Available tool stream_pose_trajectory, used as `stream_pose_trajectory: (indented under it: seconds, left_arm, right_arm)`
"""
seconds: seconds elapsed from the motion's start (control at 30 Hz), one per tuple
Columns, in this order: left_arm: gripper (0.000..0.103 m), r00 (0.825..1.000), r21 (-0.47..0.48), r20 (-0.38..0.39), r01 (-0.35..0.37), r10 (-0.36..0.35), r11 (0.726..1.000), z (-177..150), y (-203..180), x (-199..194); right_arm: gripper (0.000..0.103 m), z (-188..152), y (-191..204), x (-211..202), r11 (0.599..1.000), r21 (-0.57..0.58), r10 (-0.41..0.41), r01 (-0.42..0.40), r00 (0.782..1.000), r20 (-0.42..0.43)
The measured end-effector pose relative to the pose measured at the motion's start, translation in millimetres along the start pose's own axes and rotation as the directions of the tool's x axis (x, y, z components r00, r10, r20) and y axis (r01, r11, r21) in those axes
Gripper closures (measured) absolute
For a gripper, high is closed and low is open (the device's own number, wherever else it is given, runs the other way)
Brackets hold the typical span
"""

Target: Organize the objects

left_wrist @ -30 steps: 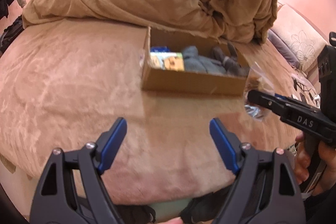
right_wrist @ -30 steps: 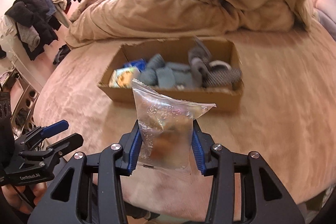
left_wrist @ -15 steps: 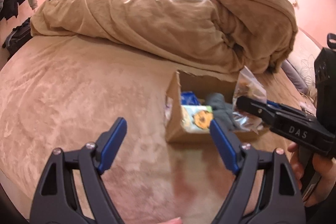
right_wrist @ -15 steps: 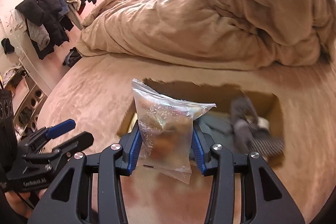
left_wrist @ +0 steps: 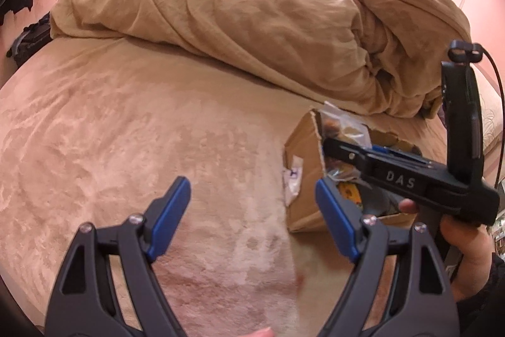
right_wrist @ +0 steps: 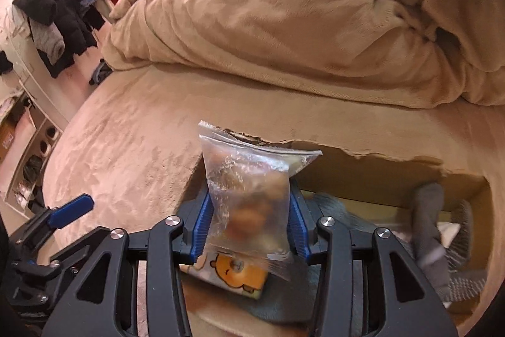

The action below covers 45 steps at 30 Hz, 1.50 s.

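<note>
My right gripper point(right_wrist: 249, 220) is shut on a clear plastic snack bag point(right_wrist: 249, 191) and holds it above the left end of an open cardboard box point(right_wrist: 372, 176). In the box lie a pack with an orange bear point(right_wrist: 233, 277) and grey socks point(right_wrist: 429, 226). In the left wrist view the box point(left_wrist: 303, 153) sits right of centre, with the right gripper point(left_wrist: 334, 147) and the bag point(left_wrist: 344, 125) over it. My left gripper point(left_wrist: 252, 210) is open and empty above the bed, left of the box.
A crumpled tan duvet point(left_wrist: 252, 21) is heaped behind the box on the tan bed cover point(left_wrist: 126, 122). Dark clothes point(right_wrist: 63, 11) hang at the far left, with shelves point(right_wrist: 28, 153) beside the bed. The left gripper point(right_wrist: 66, 210) shows at the lower left of the right wrist view.
My right gripper has carried the bag forward from in front of the box to over its left end. The left gripper has swung left and stays open.
</note>
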State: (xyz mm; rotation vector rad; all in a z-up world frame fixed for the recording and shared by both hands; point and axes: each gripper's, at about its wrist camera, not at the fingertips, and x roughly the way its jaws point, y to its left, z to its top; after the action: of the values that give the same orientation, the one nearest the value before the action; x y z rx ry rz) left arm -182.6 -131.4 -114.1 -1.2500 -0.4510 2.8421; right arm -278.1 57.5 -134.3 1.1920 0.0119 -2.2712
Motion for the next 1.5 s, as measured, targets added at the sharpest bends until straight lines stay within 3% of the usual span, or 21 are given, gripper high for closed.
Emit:
stream_pose_trajectory:
  seconds: [0.17, 0.37, 1.03, 1.5]
  left_arm:
    - [0.021, 1.000, -0.006, 0.004, 0.002, -0.002, 1.000, -2, 2, -7]
    - [0.021, 1.000, 0.004, 0.002, 0.004, -0.004, 1.000, -8, -8, -24]
    - [0.020, 0.998, 0.096, 0.031, 0.046, -0.049, 0.994, -42, -80, -97]
    - [0.020, 0.999, 0.167, 0.011, 0.037, -0.039, 0.985, -85, -125, -126]
  right_arm:
    - [0.036, -1, 2, -3, 1.000, -0.006, -0.008, 0.008, 1.000, 0.004]
    - [0.031, -12, 4, -31, 0.999, -0.020, -0.034, 0.035, 0.999, 0.038]
    - [0.030, -89, -18, -143, 0.989, -0.011, -0.146, 0.148, 0.983, 0.114]
    - [0.031, -141, -27, -215, 0.986, 0.028, -0.166, 0.163, 0.973, 0.159]
